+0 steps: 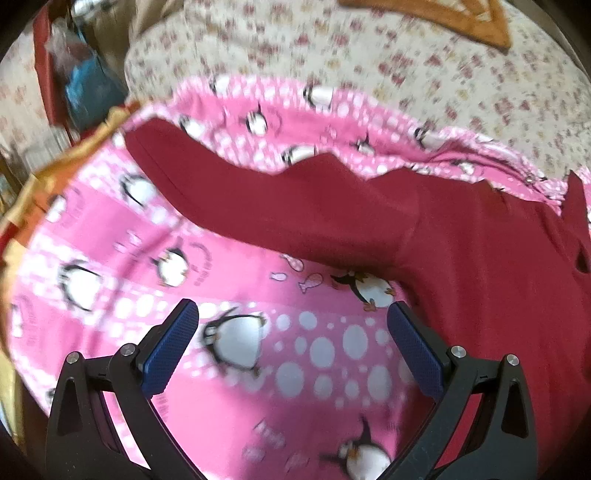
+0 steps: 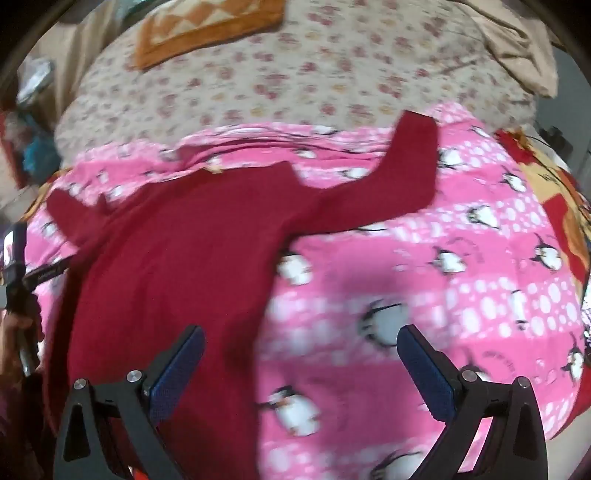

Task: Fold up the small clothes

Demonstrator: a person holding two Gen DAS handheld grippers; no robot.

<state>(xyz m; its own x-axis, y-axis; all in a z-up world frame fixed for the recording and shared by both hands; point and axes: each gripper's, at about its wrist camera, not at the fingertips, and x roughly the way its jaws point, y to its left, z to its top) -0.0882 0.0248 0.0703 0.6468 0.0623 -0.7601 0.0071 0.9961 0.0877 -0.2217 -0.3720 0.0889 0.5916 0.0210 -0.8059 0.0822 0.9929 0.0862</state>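
A small dark red long-sleeved top (image 2: 177, 251) lies spread flat on a pink penguin-print blanket (image 2: 461, 266), sleeves out to both sides. In the left wrist view its left sleeve (image 1: 258, 199) runs up to the left and its body (image 1: 498, 280) fills the right side. My left gripper (image 1: 291, 314) is open and empty above the blanket, just below the sleeve. My right gripper (image 2: 301, 339) is open and empty above the top's right edge, its left finger (image 2: 181, 369) over the red cloth. The right sleeve (image 2: 399, 173) points up and to the right.
The blanket (image 1: 110, 258) lies on a bed with a floral sheet (image 2: 295, 74). An orange patterned pillow (image 2: 207, 29) sits at the far end. A yellow and red cloth (image 2: 554, 192) lies at the right edge. Clutter stands beyond the bed's left side (image 1: 81, 81).
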